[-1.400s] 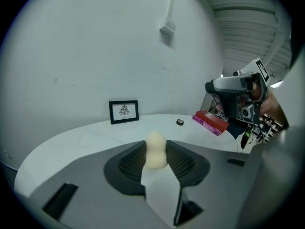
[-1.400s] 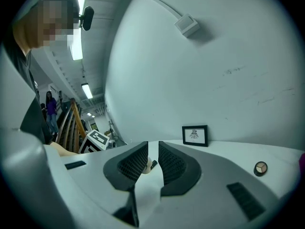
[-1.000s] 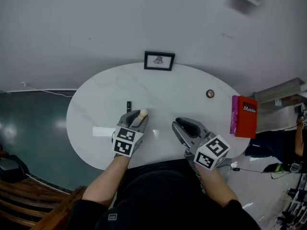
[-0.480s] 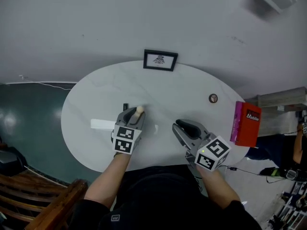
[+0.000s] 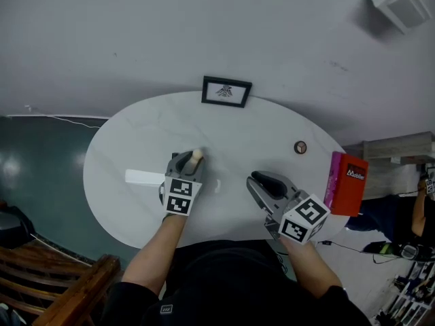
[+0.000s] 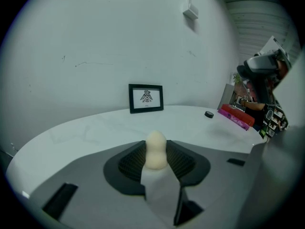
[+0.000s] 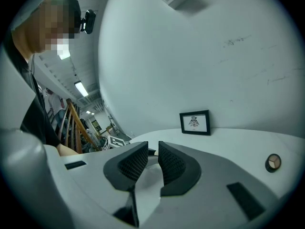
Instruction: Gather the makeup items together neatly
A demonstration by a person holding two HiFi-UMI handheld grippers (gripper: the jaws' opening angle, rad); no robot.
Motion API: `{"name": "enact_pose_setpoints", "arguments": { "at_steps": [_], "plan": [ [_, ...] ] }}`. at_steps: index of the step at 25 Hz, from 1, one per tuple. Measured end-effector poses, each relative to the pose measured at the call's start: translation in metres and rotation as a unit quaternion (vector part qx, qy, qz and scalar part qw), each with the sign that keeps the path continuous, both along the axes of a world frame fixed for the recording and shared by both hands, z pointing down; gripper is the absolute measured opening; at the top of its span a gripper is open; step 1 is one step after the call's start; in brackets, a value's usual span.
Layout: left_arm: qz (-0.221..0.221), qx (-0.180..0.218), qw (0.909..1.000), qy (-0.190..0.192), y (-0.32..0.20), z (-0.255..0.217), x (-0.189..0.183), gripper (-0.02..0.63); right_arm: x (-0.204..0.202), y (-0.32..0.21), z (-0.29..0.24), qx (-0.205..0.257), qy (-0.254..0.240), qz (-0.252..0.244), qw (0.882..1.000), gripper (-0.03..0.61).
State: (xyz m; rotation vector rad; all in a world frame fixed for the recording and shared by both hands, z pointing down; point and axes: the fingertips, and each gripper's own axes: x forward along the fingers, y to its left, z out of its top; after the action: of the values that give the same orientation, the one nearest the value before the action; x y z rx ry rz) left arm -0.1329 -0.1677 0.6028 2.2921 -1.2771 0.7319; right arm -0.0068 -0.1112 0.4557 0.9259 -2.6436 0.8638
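A beige gourd-shaped makeup sponge point(image 5: 197, 156) point(image 6: 155, 149) sits upright between the pads of my left gripper point(image 5: 189, 159) point(image 6: 156, 152), which is shut on it just above the white oval table point(image 5: 136, 134). A flat white rectangular item point(image 5: 144, 177) lies on the table just left of that gripper. A small round compact point(image 5: 300, 147) point(image 6: 208, 114) point(image 7: 272, 162) lies far right. My right gripper point(image 5: 262, 179) point(image 7: 151, 162) hovers over the table's near right side, its pads a narrow gap apart with nothing between them.
A black picture frame point(image 5: 225, 92) point(image 6: 146, 98) point(image 7: 194, 122) stands at the table's far edge against the wall. A red book point(image 5: 346, 183) point(image 6: 236, 117) rests at the right end. A wooden chair point(image 5: 61, 284) is at the lower left, off the table.
My left gripper has sunk a little toward the table with the sponge and now hides the small black item seen behind it earlier. The right gripper has shifted slightly.
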Motion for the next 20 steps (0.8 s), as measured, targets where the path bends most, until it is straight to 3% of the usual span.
{"name": "enact_pose_setpoints", "arguments": {
  "at_steps": [20],
  "plan": [
    [-0.003, -0.013, 0.9998, -0.016, 0.011, 0.019, -0.006, 0.150, -0.002, 0.014, -0.006, -0.003, -0.001, 0.008, 1.000, 0.078]
  ]
}}
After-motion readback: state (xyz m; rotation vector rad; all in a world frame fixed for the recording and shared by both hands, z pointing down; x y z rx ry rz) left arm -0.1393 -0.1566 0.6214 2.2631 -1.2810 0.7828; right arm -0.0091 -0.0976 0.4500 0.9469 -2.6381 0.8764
